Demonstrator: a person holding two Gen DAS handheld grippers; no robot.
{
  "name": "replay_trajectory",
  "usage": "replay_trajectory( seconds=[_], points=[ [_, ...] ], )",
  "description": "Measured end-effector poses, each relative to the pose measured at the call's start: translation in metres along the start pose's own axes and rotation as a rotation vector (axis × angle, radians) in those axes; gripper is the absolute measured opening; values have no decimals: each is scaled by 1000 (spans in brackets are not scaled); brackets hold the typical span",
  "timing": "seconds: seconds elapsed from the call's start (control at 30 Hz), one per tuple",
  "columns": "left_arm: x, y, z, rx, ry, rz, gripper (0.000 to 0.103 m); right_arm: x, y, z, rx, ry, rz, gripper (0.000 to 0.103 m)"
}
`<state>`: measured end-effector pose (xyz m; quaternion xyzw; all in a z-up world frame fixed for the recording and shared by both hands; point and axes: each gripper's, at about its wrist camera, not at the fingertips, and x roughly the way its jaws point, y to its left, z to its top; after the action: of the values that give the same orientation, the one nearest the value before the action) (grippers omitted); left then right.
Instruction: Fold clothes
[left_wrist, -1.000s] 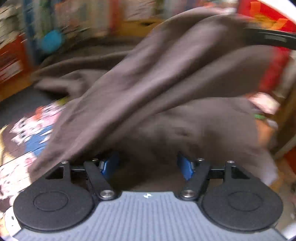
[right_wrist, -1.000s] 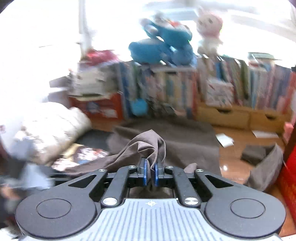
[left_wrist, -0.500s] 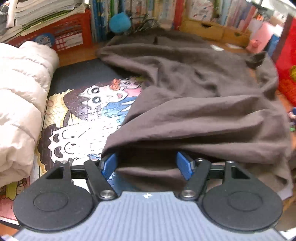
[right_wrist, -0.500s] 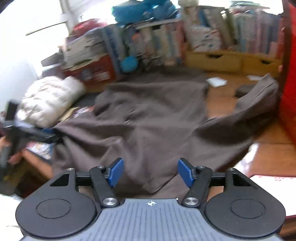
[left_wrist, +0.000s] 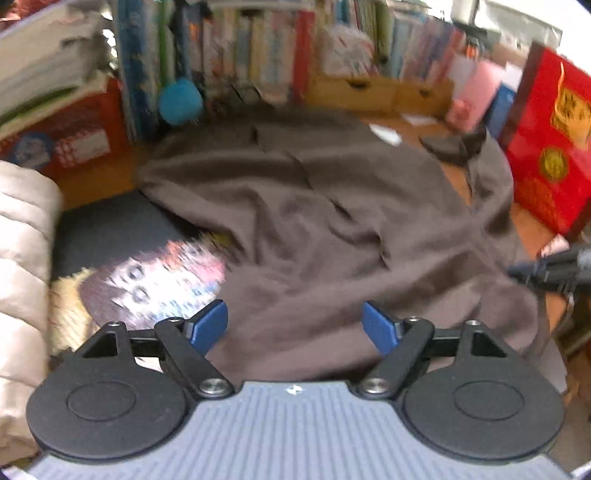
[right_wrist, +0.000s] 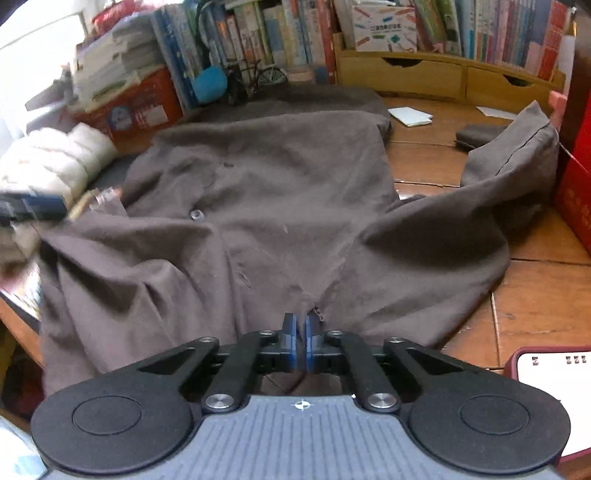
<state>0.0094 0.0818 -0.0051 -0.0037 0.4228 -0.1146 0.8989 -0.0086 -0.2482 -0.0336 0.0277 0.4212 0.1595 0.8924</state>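
I see one brown shirt (right_wrist: 280, 206) spread out on a wooden table (right_wrist: 535, 295), and two grippers. My left gripper (left_wrist: 295, 325) has just opened wider, its blue pads far apart above the near edge of the shirt, pinching nothing. My right gripper (right_wrist: 298, 332) has just snapped its pads together, right at the shirt's near edge; I cannot tell if cloth is caught. Only the left view shows the cartoon puzzle mat (left_wrist: 147, 277). Only the right view shows one button (right_wrist: 196, 215). Books (right_wrist: 295, 33) line the back.
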Motion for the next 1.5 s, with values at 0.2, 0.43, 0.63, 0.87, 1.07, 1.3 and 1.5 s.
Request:
replay_trajectory(
  seconds=[0.2,0.43,0.63,0.87,1.07,1.3,1.5],
  points=[
    [10,-3,-15,-1,49,-13,81,-54,14,51,-58,-218,13,6],
    [7,2,-31,-5,87,-4,81,-91,-15,47,-23,-305,-22,6],
    [3,10,-46,-5,132,27,81,-22,-55,-23,101,25,-109,9],
    [-29,15,-27,14,33,63,81,-70,-39,5,20,-183,-122,62],
    [-21,13,-15,6,23,36,81,-29,41,29,-256,-168,69,67],
    [-16,12,3,-24,-21,-60,81,11,77,3,-366,87,201,7],
    [26,-8,-5,54,101,-68,84,2,68,-20,-377,212,307,17]
  ],
)
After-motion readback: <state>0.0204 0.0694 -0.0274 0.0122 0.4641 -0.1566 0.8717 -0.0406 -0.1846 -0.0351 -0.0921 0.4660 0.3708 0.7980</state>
